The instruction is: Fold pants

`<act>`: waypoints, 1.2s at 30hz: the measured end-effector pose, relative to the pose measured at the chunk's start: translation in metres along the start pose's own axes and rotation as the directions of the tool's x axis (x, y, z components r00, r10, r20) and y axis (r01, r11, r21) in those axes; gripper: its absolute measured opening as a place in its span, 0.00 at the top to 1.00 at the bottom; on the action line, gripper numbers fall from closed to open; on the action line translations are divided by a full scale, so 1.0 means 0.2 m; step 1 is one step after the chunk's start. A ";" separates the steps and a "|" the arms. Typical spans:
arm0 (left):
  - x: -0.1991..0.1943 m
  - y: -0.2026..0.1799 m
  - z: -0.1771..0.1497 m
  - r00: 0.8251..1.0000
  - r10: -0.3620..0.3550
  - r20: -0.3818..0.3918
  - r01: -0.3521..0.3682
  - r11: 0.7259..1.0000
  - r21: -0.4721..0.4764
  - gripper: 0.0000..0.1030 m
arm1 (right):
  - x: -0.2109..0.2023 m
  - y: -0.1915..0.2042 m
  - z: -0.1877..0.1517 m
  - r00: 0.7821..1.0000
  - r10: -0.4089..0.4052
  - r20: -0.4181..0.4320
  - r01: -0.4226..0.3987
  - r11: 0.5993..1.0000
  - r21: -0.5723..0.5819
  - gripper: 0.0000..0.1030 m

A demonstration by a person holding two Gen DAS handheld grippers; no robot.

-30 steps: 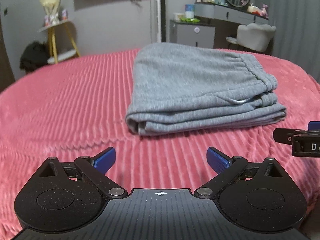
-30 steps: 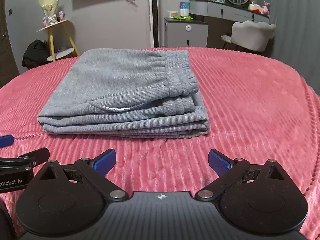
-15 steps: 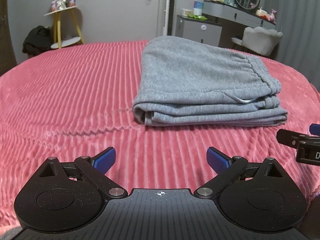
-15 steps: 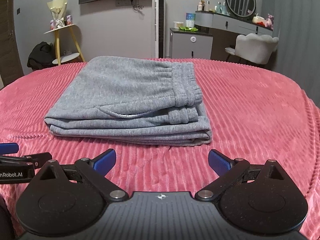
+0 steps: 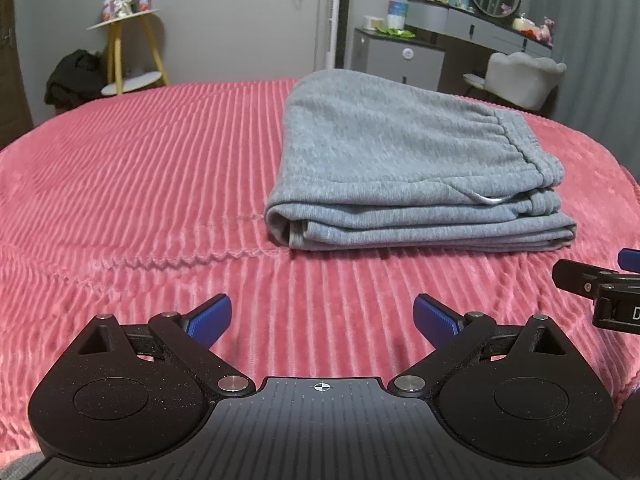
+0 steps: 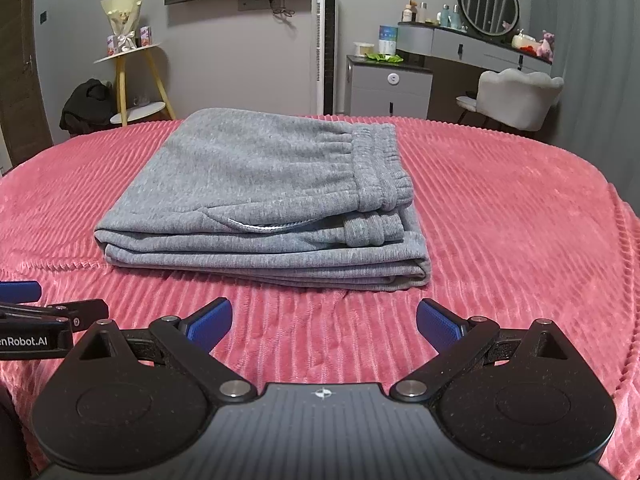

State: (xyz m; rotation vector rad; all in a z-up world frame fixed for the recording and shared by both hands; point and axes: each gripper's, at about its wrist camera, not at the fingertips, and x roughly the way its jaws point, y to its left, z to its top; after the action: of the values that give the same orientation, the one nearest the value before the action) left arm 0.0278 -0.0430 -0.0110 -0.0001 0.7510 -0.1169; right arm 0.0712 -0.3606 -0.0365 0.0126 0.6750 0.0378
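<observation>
Pants: the grey pants point(image 5: 404, 168) lie folded in a flat stack on the bed point(image 5: 140, 168), waistband on top at the right end.
Direction: ahead of both grippers; from the left gripper point(image 5: 322, 316) the stack sits forward and to the right, from the right gripper point(image 6: 324, 318) forward and slightly left.
Long axis: across both views, left to right, layered edges facing the cameras.
Nearer side: hard to call; both stand back from the near edge, apart from the cloth.
Left fingers: spread wide, holding nothing.
Right fingers: spread wide, holding nothing.
Stage: the fold looks finished, judging by the neat stack; any further move would be a small tidy.
Surface: pink ribbed blanket, soft, lightly rippled by the stack.
Room: bedroom with a dresser point(image 6: 472, 48), round mirror, chair point(image 6: 520, 96), wall screen, yellow stand.
</observation>
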 end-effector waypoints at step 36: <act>0.01 0.00 0.00 1.000 -0.002 -0.004 0.002 1.000 0.000 0.03 | 0.00 -0.01 0.00 1.000 0.002 -0.005 -0.002 1.000 0.014 0.04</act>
State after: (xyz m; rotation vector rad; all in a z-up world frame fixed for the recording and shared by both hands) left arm 0.0281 -0.0437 -0.0127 -0.0002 0.7554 -0.1186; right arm 0.0711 -0.3619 -0.0371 0.0265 0.6803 0.0354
